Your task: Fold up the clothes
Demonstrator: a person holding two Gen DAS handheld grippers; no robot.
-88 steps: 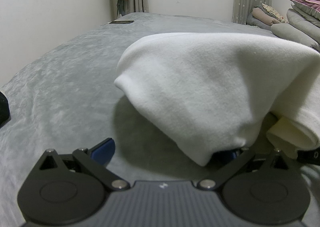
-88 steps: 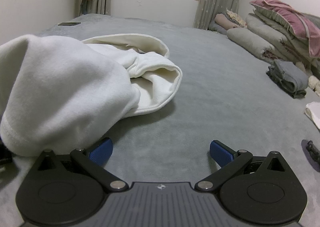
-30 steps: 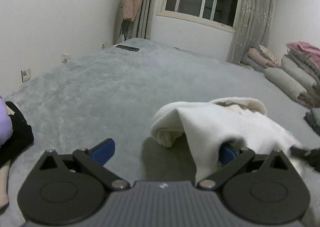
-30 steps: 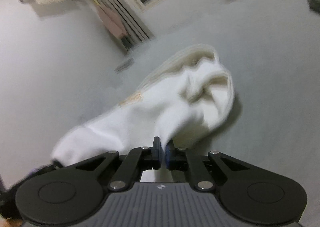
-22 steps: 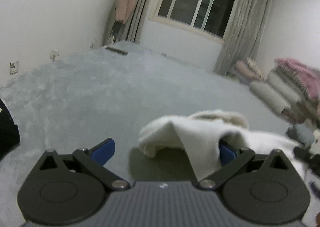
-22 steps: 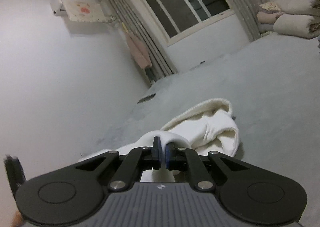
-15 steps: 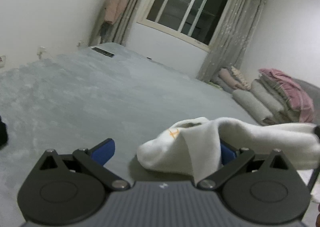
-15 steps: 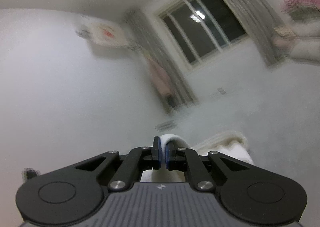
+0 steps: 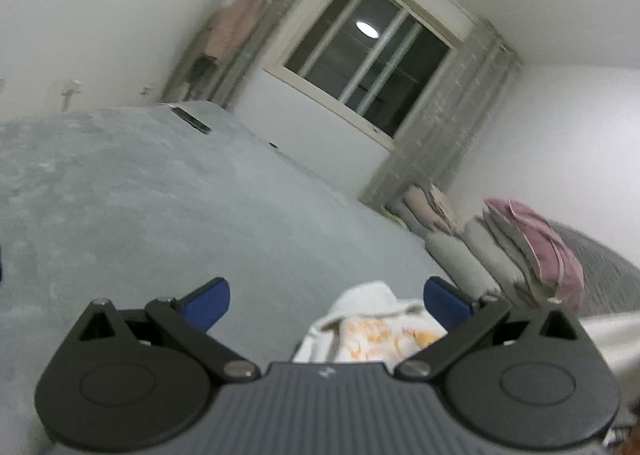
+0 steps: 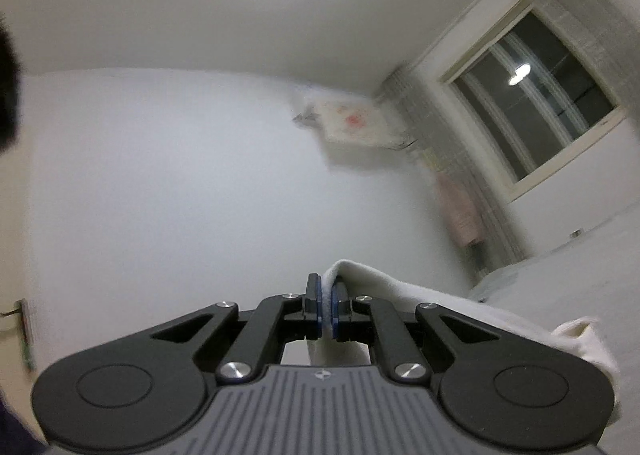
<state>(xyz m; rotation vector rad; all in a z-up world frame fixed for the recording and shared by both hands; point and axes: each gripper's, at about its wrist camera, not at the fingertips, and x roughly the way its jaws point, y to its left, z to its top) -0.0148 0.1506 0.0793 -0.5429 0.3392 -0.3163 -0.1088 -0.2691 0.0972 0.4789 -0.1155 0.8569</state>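
Your right hand-held gripper [image 10: 326,309] is clamped tight on a fold of the white garment [image 10: 404,297], tilted up toward the wall and ceiling, the cloth trailing off to the right over its linkage. Your left hand-held gripper [image 9: 324,297] has its blue pads [image 9: 206,301] spread wide, gripping nothing. The white garment [image 9: 372,329], orange print showing, sits bunched just beyond that gripper's body, near its right finger, over the grey bed [image 9: 160,207]. Folded bedding [image 9: 520,251] is stacked at far right, below the window [image 9: 368,67].
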